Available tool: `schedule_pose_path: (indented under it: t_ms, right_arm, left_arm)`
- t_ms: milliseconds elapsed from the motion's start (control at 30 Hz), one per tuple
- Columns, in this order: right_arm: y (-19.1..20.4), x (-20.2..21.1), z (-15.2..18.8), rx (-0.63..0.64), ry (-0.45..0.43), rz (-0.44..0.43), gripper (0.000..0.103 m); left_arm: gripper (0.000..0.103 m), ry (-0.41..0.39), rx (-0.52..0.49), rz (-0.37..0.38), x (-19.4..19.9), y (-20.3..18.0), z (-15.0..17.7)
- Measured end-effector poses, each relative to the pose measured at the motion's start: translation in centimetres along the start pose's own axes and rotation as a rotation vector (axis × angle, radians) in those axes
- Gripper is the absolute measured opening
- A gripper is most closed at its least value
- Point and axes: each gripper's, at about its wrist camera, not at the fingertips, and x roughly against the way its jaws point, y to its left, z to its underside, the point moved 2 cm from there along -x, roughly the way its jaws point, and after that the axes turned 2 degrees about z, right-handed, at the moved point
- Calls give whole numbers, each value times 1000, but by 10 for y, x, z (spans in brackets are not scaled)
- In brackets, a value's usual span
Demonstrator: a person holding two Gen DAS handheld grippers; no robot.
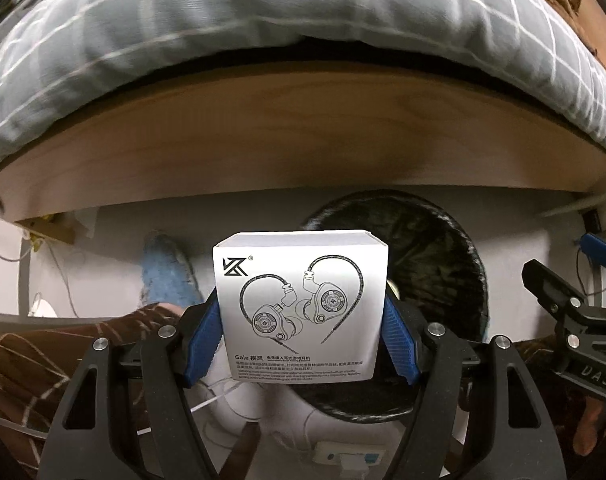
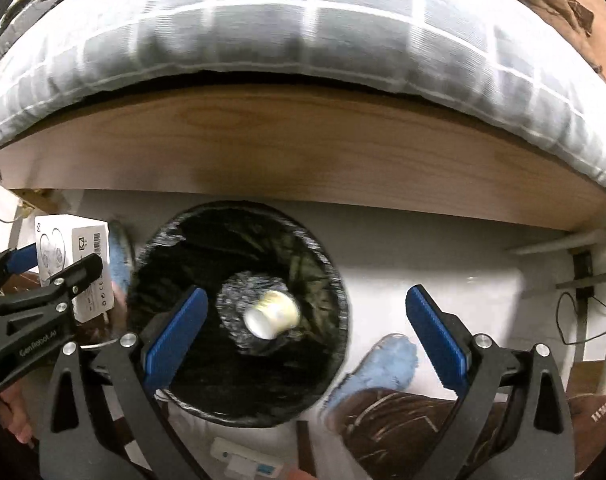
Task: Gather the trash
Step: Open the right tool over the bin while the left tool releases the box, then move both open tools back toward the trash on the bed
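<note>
Blue-padded fingers (image 1: 205, 340) of the left gripper (image 1: 301, 340) are clamped on a white earphone box (image 1: 301, 306), held upright above the floor beside the black-lined trash bin (image 1: 443, 280). Over that bin the right gripper (image 2: 303, 332) hangs with its fingers (image 2: 435, 332) spread wide around nothing. Below them a paper cup (image 2: 273, 314) lies inside the bin, on its side.
</note>
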Motion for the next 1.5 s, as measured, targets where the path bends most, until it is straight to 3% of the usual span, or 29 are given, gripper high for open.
schedule_pose_path:
  t_ms: [500,600,633,667,833,1100,1500]
  right_arm:
    - [-59,-8,13,-141,13,32,95]
    - [-61,-8,12,-142,6,34,95]
    - [-63,-8,12,-147,8,34,95]
    - [-64,-8,12,-153,7,34,95]
    - [-66,1,10,-162,-31,58,95]
    - [-70,21,9,-181,-84,24,95]
    - [-51,53,-13,-138,-163,54,95]
  left_arm:
    - [69,39,-90,26,-30,-60,-8]
    - [71,32,-100,23,-32,-66,-11]
    - [78,17,-105,12,-31,-67,-12]
    - [87,-3,-110,3,-29,-67,-13]
    - [95,-33,-104,3,-21,-67,-17]
    - [96,-72,-64,-32,-4,-53,-15]
    - [95,-134,-64,-52,37,-29,-17]
